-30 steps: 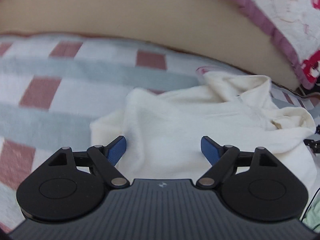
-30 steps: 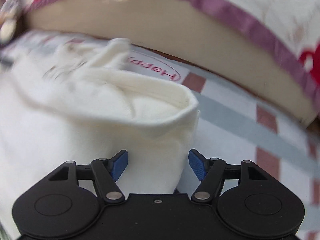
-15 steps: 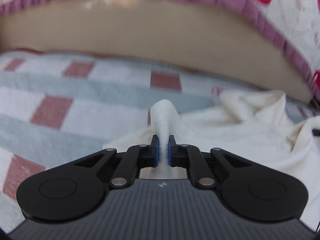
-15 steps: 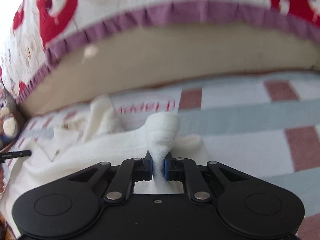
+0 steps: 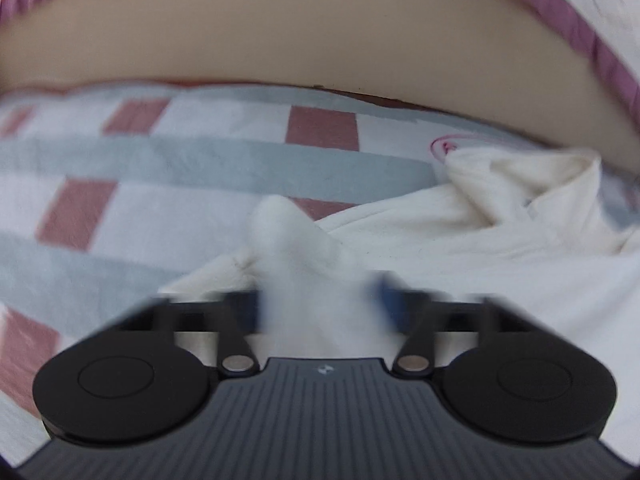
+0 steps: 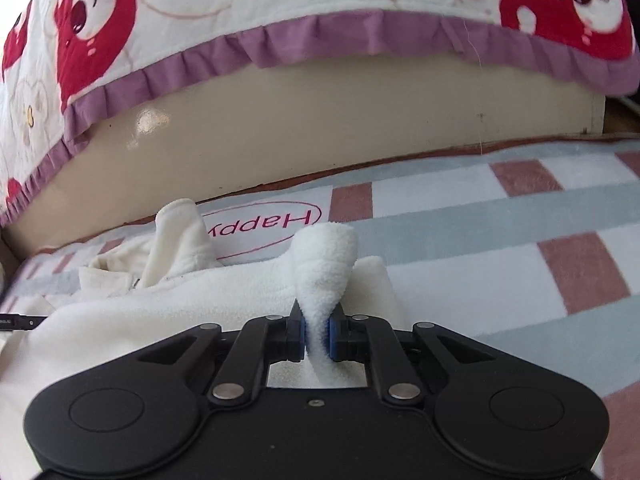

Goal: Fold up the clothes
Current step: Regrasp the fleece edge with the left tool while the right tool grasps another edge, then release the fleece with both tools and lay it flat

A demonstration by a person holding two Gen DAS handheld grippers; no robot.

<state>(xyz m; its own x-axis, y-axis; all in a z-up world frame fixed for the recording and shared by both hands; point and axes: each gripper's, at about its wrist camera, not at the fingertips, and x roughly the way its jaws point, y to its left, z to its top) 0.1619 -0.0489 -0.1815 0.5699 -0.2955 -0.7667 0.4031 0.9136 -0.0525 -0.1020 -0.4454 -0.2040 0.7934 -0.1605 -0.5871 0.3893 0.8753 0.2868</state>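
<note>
A cream fleece garment [image 5: 480,240] lies on a checked blanket [image 5: 200,168]. In the left wrist view my left gripper [image 5: 320,312] is blurred, its blue pads [image 5: 386,308] spread apart with a bunched fold of the garment [image 5: 288,240] standing between them. In the right wrist view my right gripper [image 6: 317,338] is shut on a pinched ridge of the same garment [image 6: 324,264], which sticks up above the pads. The rest of the garment [image 6: 140,304] spreads to the left, its collar crumpled at the back.
The blanket [image 6: 500,248] has pink squares and grey stripes, with a "Happy" oval print [image 6: 264,226]. A beige bed frame side [image 6: 320,132] runs across the back under a white quilt with red bears and a purple frill [image 6: 280,40].
Both grippers closed on folds of the garment half a second ago. The left gripper's pads have since spread apart, blurred with motion. The right gripper still pinches its fold.
</note>
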